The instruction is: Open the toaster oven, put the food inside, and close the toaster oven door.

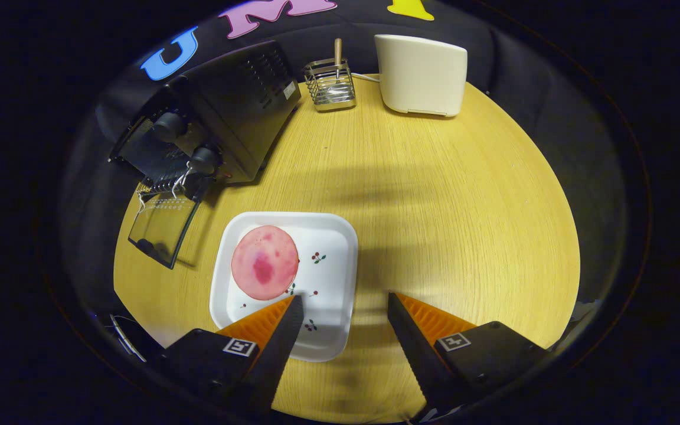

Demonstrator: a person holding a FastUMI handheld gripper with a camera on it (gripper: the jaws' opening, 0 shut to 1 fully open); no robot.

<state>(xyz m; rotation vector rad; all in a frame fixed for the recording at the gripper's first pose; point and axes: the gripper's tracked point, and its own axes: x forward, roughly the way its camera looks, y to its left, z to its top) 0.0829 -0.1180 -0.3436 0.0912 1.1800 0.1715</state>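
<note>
In the gripper view, the gripper (345, 307) is seen held above a round wooden table (446, 195); its jaws are spread wide apart and nothing is held between them. One finger (284, 333) is seen over the near edge of a white square plate (331, 260), which is decorated with small cherry prints; the other finger is seen over bare tabletop beside the plate. A round pink slice of food (264, 261) is laid on the plate, just ahead of the nearer finger and off to its side. Beyond the plate, at the table's far side edge, the black toaster oven (231, 112) is placed; its glass door (163, 227) is seen folded down and open, resting toward the table, with two knobs visible on the front. Further back, a small wire basket (329, 85) with a wooden-handled utensil is set, and beside it a cream-coloured appliance (421, 74) is stood near the booth wall.
</note>
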